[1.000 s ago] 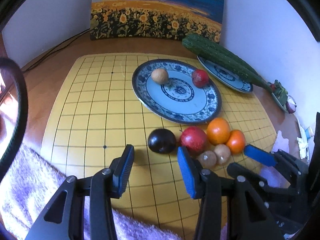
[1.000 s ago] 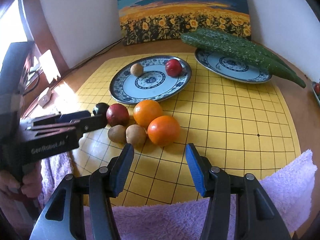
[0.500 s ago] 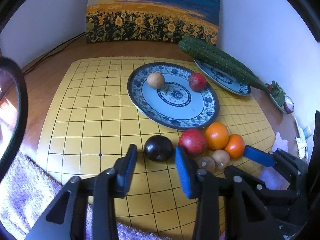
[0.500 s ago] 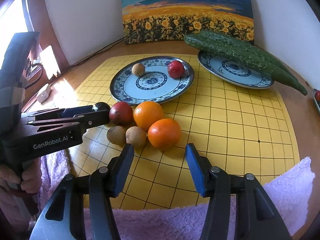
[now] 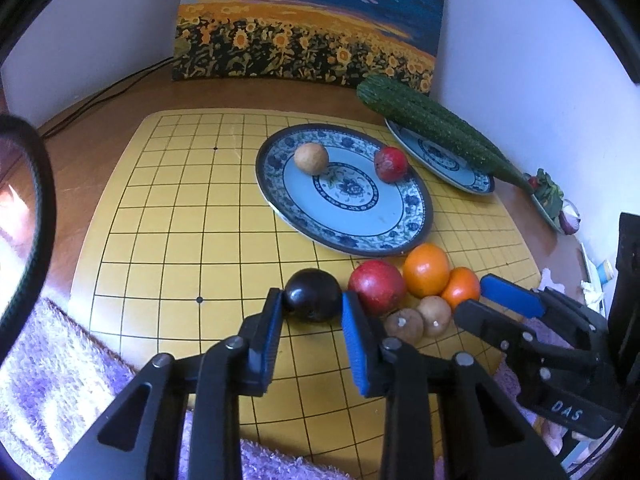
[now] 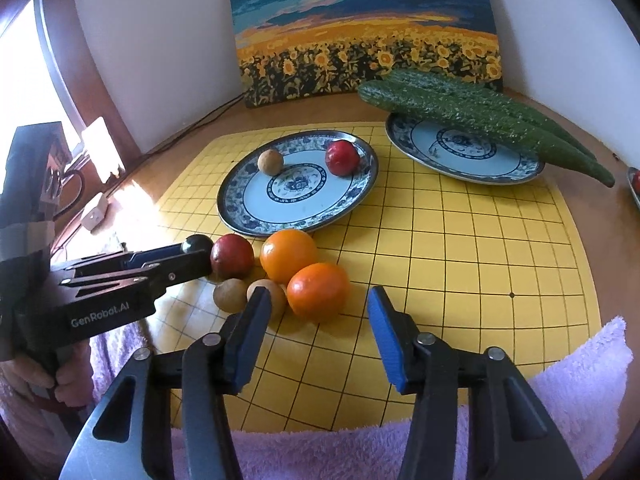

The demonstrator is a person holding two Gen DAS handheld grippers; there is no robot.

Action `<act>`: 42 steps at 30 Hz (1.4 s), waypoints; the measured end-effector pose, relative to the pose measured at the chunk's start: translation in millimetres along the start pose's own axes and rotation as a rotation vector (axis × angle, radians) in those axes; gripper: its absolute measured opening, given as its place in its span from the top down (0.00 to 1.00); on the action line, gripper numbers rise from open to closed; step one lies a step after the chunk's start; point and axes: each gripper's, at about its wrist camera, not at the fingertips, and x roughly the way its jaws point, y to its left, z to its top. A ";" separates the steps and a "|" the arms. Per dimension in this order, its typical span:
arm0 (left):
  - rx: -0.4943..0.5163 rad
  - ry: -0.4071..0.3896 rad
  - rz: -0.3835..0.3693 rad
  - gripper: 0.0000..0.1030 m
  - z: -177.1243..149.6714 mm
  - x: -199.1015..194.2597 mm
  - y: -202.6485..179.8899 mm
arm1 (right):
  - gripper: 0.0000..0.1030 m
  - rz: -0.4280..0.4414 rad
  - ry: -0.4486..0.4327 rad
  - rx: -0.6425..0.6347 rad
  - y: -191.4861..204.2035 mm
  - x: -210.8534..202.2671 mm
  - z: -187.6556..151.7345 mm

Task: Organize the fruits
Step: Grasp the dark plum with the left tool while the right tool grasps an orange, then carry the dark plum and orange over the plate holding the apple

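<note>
My left gripper [image 5: 312, 300] has its blue pads on both sides of a dark plum [image 5: 313, 295] on the yellow grid mat [image 5: 180, 220]. Beside the plum lie a red fruit [image 5: 377, 288], two oranges [image 5: 426, 270], and two small brown fruits [image 5: 404, 325]. A blue-patterned plate [image 5: 416, 204] behind holds a brown fruit [image 5: 311, 157] and a red fruit [image 5: 391, 164]. My right gripper [image 6: 316, 304] is open, just in front of the near orange [image 6: 318, 291]. The left gripper [image 6: 188, 258] also shows in the right wrist view.
A second plate [image 6: 464, 156] at the back right carries long cucumbers [image 6: 472, 120]. A sunflower painting [image 6: 368, 28] leans on the wall. A purple towel [image 6: 560, 392] covers the mat's near edge. A cable [image 5: 104, 96] runs along the back left.
My left gripper has moved forward and narrowed around the dark plum. My right gripper has edged forward toward the near orange, still open.
</note>
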 end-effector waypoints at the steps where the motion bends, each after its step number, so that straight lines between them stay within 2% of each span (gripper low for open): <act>1: -0.001 0.000 0.002 0.70 -0.4 -0.4 0.1 | 0.55 0.004 0.000 0.002 -1.4 0.5 0.8; 3: -0.003 -0.001 0.003 0.70 -0.4 -0.8 0.4 | 0.59 0.009 0.000 0.006 -2.5 1.5 1.6; 10: -0.006 -0.004 0.004 0.70 -1.0 -2.5 0.6 | 0.60 0.027 0.001 0.027 -5.4 5.2 0.9; 14: -0.009 -0.006 0.007 0.70 -1.1 -4.3 -0.4 | 0.65 0.050 0.005 0.036 -5.7 7.1 0.2; 27: 0.017 -0.038 0.006 0.70 2.1 -19.6 -11.8 | 0.66 0.033 -0.033 0.023 -5.6 -7.5 1.0; 42: 0.058 -0.066 0.017 0.70 37.8 -15.8 -17.0 | 0.66 -0.001 -0.071 -0.028 -3.9 -15.0 21.7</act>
